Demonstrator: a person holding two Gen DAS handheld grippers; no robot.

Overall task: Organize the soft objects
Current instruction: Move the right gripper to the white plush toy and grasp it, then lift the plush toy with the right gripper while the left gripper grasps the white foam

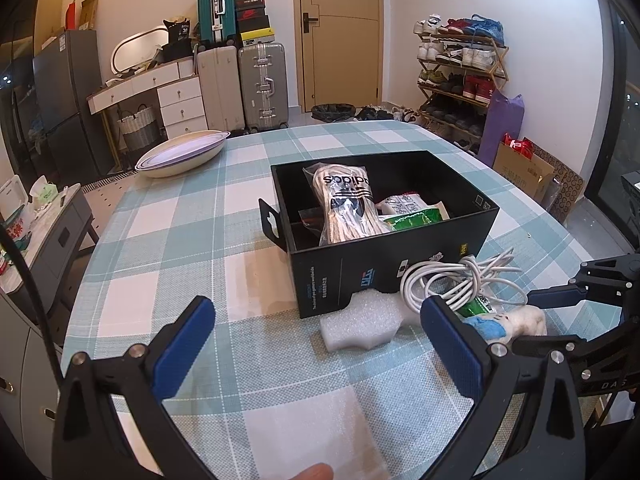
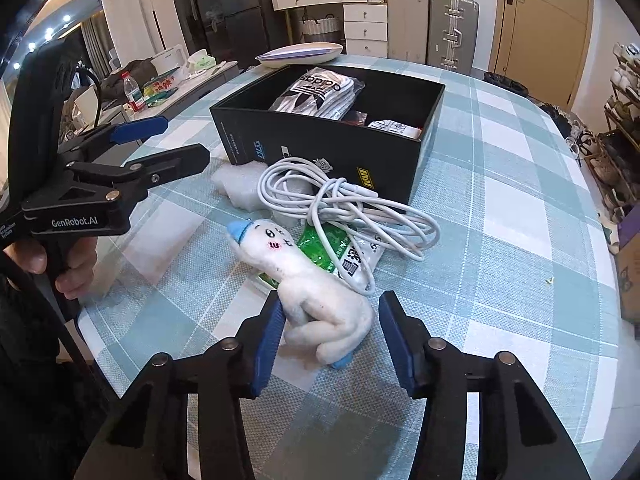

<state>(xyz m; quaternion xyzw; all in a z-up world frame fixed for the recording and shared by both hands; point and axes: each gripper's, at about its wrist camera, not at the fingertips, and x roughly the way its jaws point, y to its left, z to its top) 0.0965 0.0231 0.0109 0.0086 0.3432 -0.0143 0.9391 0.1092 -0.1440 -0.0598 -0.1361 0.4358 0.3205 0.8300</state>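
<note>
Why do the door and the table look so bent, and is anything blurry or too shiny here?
Left wrist view: the fisheye lens bows the door and rounds the table, with dark corners; warm ceiling light glares at top left. Right wrist view: same bulge and black corners; the white plush toy and the cable look sharp, with only soft shadows on the cloth.

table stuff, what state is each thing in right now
black box: open, no lid, partly filled
sock pack: lying in the box
white cable: coiled, outside the box
plush toy: on the table, between the right gripper's pads
right gripper: partly closed, one pad touching
left gripper: open, empty
</note>
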